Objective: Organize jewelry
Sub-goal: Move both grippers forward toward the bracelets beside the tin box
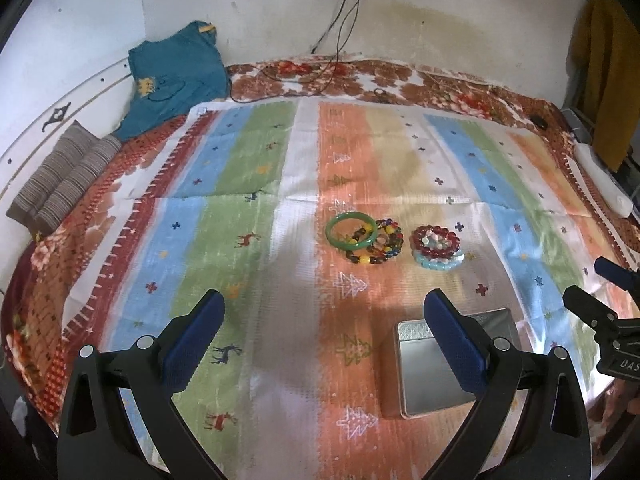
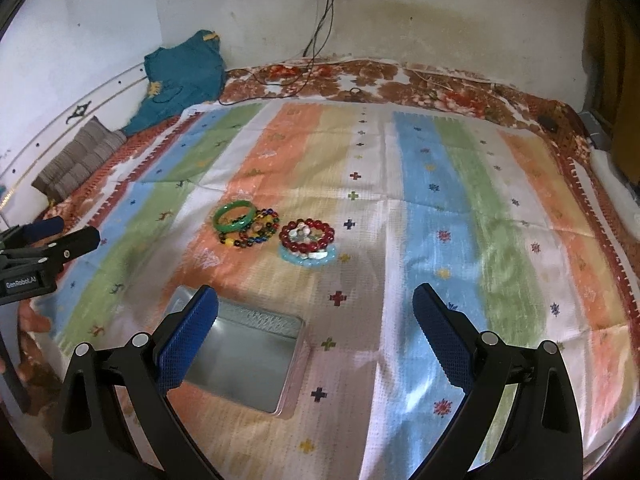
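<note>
Metal tin (image 2: 244, 360) lies empty near both grippers; bracelets sit beyond it in 2 overlapping piles (image 1: 366, 242) (image 1: 438, 248). Left gripper (image 1: 324, 336) and right gripper (image 2: 316, 336) are released, holding nothing. Risk: interlocked strands lifting together, then spilling.

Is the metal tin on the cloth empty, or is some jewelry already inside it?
Empty. The metal tin lies open, its bare silver floor visible in both views, and the bracelets lie on the cloth beyond it.
</note>
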Demonstrator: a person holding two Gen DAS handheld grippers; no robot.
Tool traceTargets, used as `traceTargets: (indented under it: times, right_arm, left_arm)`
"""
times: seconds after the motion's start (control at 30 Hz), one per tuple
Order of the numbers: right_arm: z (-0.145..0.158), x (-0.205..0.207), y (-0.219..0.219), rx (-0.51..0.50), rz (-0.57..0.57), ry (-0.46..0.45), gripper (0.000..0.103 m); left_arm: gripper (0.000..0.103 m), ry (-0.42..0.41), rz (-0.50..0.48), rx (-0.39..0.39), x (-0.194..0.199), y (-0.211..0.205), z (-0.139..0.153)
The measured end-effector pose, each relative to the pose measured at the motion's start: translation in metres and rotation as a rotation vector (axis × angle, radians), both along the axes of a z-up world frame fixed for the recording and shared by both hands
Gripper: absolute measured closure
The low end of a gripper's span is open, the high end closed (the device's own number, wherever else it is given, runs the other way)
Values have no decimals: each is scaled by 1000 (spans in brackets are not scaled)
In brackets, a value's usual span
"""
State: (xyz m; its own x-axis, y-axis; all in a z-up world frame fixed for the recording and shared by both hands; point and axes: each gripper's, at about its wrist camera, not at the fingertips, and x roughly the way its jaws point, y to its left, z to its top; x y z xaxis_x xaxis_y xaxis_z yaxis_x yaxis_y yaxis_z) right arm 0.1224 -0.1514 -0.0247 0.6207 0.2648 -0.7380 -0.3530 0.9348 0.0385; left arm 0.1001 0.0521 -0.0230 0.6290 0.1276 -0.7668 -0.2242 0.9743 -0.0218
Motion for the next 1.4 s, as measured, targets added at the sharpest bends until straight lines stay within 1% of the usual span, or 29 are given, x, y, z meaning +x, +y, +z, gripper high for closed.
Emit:
traceTargets:
  times: [0.2,0.27,0.37,0.53,0.67,0.77,0.9,1.03,1.23,1.4]
  right_arm:
    - [-8,19,3,4,-9,40,4]
    - [-9,24,4,6,-20,42,4]
    - [-9,30,8,16,-3,44,4]
    - [-13,39,10,11,-12,52,4]
    - [-15,50,9,16,-32,69,4]
    - [-20,58,7,-4,-60,74,4]
    - [-25,67,10,-13,-62,88,4]
    - [-30,74,14,-22,-55,93,4]
    - [-39,86,20,-27,-43,119,4]
    - [-48,98,24,-43,-47,132,4]
  left_arm:
    - [6,37,8,2,19,3,-10]
    - [6,46,12,7,25,5,-13]
    - [6,54,-2,-3,34,7,-16]
    - [6,70,-1,22,47,11,-22]
    - [6,88,4,13,56,16,-27]
    - [6,98,14,14,62,20,-31]
    - [6,110,21,14,71,28,-35]
    - [6,120,18,-11,81,37,-39]
    - [6,128,5,2,93,38,-46]
    - [6,144,-3,48,110,42,-56]
